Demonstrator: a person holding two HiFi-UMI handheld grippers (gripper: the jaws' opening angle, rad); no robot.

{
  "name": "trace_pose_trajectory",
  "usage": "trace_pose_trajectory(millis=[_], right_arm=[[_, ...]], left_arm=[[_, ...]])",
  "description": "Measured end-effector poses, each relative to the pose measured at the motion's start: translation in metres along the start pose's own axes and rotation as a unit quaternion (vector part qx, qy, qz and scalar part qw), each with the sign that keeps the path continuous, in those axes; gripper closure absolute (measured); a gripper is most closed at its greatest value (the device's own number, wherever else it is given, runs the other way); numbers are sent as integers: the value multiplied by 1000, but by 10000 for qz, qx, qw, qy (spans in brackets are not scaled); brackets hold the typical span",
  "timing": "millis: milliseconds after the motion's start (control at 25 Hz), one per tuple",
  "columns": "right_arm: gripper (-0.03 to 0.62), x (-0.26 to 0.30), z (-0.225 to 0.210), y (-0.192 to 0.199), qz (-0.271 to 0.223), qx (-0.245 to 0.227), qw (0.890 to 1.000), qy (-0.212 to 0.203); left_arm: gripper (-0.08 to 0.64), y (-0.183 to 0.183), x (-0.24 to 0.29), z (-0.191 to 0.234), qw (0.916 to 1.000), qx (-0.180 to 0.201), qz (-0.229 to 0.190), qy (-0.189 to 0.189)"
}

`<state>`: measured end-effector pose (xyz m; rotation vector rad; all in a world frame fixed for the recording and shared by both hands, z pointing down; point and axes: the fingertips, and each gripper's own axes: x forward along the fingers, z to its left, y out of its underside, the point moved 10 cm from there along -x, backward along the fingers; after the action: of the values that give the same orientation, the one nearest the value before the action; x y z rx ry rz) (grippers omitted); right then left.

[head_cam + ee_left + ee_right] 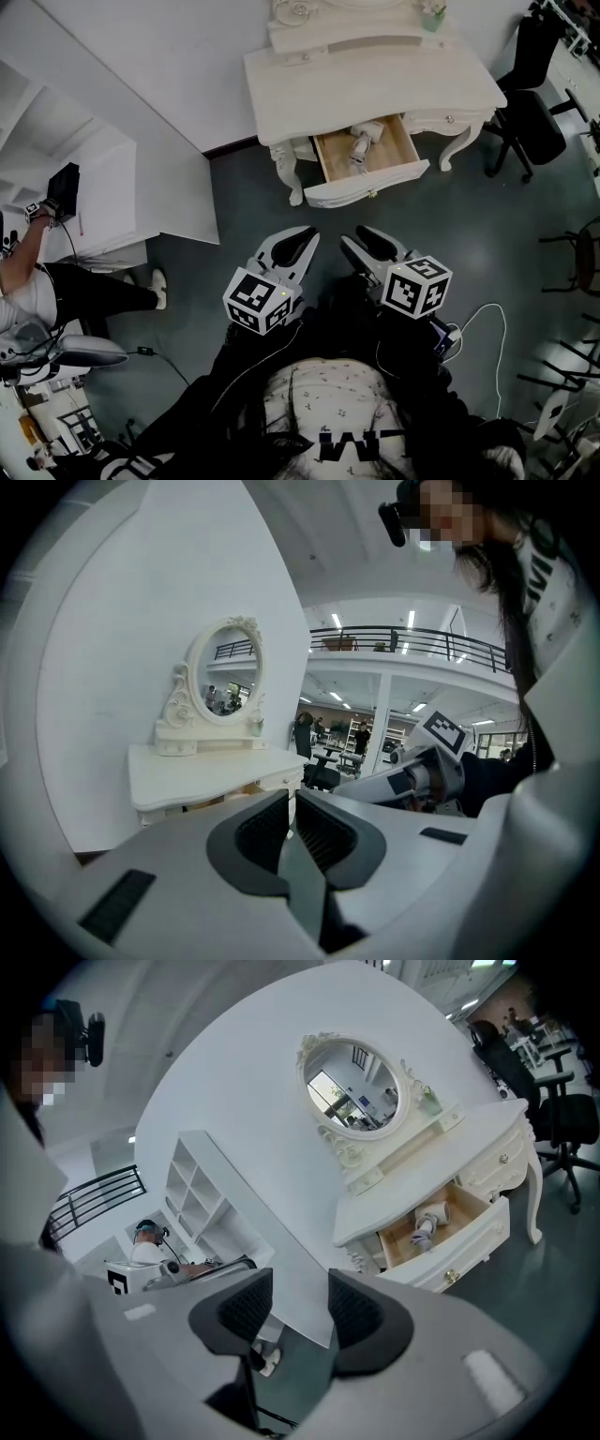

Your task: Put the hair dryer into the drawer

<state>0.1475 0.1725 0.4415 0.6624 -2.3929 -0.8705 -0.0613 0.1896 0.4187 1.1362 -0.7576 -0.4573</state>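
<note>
The white hair dryer lies inside the open wooden drawer of the white dressing table, with its cord bunched beside it. The right gripper view shows the hair dryer in the drawer too, well ahead of me. Both grippers hang over the dark floor, a good way short of the table. My left gripper has its pads almost together and holds nothing. My right gripper stands open with only floor showing between its fingers.
A black office chair stands right of the table. A white partition and shelf unit fill the left, with a seated person beside them. A white cable loops on the floor at right. An oval mirror tops the table.
</note>
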Motion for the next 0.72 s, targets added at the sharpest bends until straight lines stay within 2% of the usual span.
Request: trace_pose_trajectory(millis=[200, 320, 520, 720], right_arm=[[407, -8, 36, 35, -86, -113, 9999, 98], [479, -14, 61, 56, -162, -149, 9996, 177], [482, -22, 97, 89, -89, -202, 9996, 190], [482, -30, 116, 111, -23, -318, 9994, 163]], left_arm=[[557, 16, -39, -5, 9997, 39, -113, 189], [557, 24, -64, -9, 9994, 49, -175, 299], [557, 35, -99, -19, 9985, 77, -196, 511], [557, 43, -121, -28, 9981, 96, -234, 565]])
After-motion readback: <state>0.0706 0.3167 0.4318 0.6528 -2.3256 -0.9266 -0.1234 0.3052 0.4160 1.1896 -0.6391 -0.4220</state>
